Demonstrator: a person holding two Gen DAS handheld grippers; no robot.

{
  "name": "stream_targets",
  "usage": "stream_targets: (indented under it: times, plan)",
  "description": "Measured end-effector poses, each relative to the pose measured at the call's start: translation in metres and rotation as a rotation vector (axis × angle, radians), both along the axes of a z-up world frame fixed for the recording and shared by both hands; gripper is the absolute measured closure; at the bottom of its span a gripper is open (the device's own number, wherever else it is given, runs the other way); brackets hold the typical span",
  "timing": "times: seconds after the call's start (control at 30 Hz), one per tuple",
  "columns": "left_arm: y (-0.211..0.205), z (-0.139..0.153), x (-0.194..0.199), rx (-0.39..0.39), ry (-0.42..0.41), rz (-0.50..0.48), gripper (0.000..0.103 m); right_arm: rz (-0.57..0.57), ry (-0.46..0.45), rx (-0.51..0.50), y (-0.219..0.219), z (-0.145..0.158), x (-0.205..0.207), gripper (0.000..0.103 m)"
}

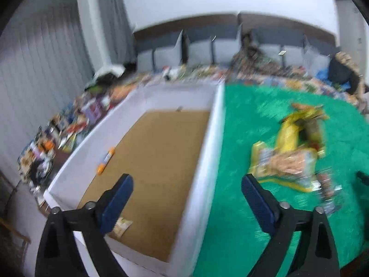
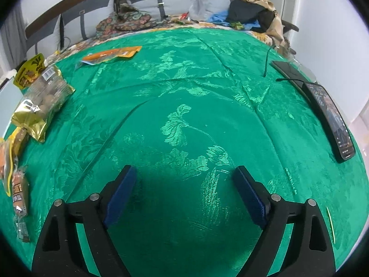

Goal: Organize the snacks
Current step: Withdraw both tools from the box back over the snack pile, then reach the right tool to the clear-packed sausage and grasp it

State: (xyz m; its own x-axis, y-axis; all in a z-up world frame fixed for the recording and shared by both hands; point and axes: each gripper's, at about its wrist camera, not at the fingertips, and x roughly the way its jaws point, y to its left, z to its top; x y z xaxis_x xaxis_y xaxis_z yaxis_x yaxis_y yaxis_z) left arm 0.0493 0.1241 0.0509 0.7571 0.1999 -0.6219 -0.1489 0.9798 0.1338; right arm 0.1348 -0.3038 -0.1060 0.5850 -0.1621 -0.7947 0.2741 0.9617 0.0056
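In the blurred left wrist view, my left gripper (image 1: 186, 184) is open and empty, above the right wall of a white box (image 1: 205, 161) with a brown cardboard floor. An orange-and-white stick snack (image 1: 105, 160) and a small pale packet (image 1: 122, 225) lie in the box. A pile of yellow snack bags (image 1: 290, 152) lies on the green cloth to the right. In the right wrist view, my right gripper (image 2: 184, 180) is open and empty over bare green cloth (image 2: 184, 92). A gold bag of round snacks (image 2: 42, 99), an orange packet (image 2: 110, 54) and small packets (image 2: 19, 191) lie to its left.
Two dark phones (image 2: 329, 113) with cables lie at the cloth's right edge. A green stick (image 2: 330, 221) lies near the right front. Clothes, bags and cushions (image 2: 251, 11) line the far side. Many packets (image 1: 69, 127) clutter the surface left of the box.
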Motion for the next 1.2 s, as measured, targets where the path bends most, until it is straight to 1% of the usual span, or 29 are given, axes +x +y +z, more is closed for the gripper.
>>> stream_targets:
  times: [0.03,0.1,0.13,0.17,0.2,0.23,0.27,0.3,0.37,0.43,0.53,0.63,0.73,0.77,0.83,0.87,1.07,1.2]
  plan:
    - [-0.012,0.005,-0.007,-0.036,-0.02,-0.056,0.004,0.0,0.0,0.0,0.0,0.0,0.0,0.013]
    - [-0.029,0.005,-0.014,-0.095,-0.011,-0.14,0.004,0.0,0.0,0.001,0.0,0.0,0.0,0.013]
    - [-0.042,-0.002,-0.018,-0.144,0.019,-0.2,0.004,0.0,0.0,0.001,0.0,0.0,0.0,0.013]
    - [-0.051,-0.01,-0.019,-0.181,0.048,-0.238,0.004,0.0,0.0,0.001,0.0,0.0,0.0,0.013]
    - [-0.057,-0.017,-0.019,-0.205,0.074,-0.26,0.004,0.0,0.0,0.001,0.0,0.0,0.0,0.013]
    - [-0.066,-0.032,-0.018,-0.233,0.125,-0.289,0.004,0.0,0.0,0.001,0.0,0.0,0.0,0.013]
    - [-0.074,-0.044,-0.016,-0.245,0.167,-0.307,0.004,0.0,0.0,0.001,0.0,0.0,0.0,0.013]
    - [-0.081,-0.056,-0.015,-0.247,0.203,-0.327,0.004,0.0,0.0,0.001,-0.001,0.0,0.0,0.013]
    - [-0.097,-0.076,-0.01,-0.208,0.251,-0.352,0.004,0.0,0.0,0.001,-0.001,0.0,0.0,0.013]
    - [-0.103,-0.089,-0.005,-0.191,0.275,-0.356,0.004,0.0,0.0,0.001,-0.001,0.001,0.0,0.012]
    - [-0.107,-0.105,0.007,-0.185,0.307,-0.337,0.004,0.001,0.0,0.002,-0.001,0.0,0.0,0.012]
    - [-0.105,-0.12,0.011,-0.192,0.324,-0.312,0.004,0.001,0.0,0.003,-0.001,0.001,-0.001,0.012]
    - [-0.107,-0.137,0.007,-0.157,0.346,-0.301,0.004,0.001,0.0,0.003,-0.001,0.001,-0.001,0.012]
    - [-0.107,-0.142,0.006,-0.144,0.354,-0.3,0.002,0.002,0.0,0.003,-0.001,0.001,0.0,0.012]
    - [-0.106,-0.14,-0.002,-0.131,0.318,-0.307,0.001,0.002,0.0,0.003,-0.001,0.001,-0.001,0.012]
    - [-0.104,-0.14,-0.003,-0.142,0.317,-0.306,0.0,0.002,0.0,0.003,-0.001,0.001,-0.001,0.011]
    - [-0.102,-0.14,-0.006,-0.143,0.286,-0.307,0.0,0.008,0.004,-0.001,0.001,-0.001,0.002,0.009]
    - [-0.101,-0.14,-0.007,-0.142,0.283,-0.311,0.0,0.011,0.005,-0.001,0.001,-0.001,0.003,0.009]
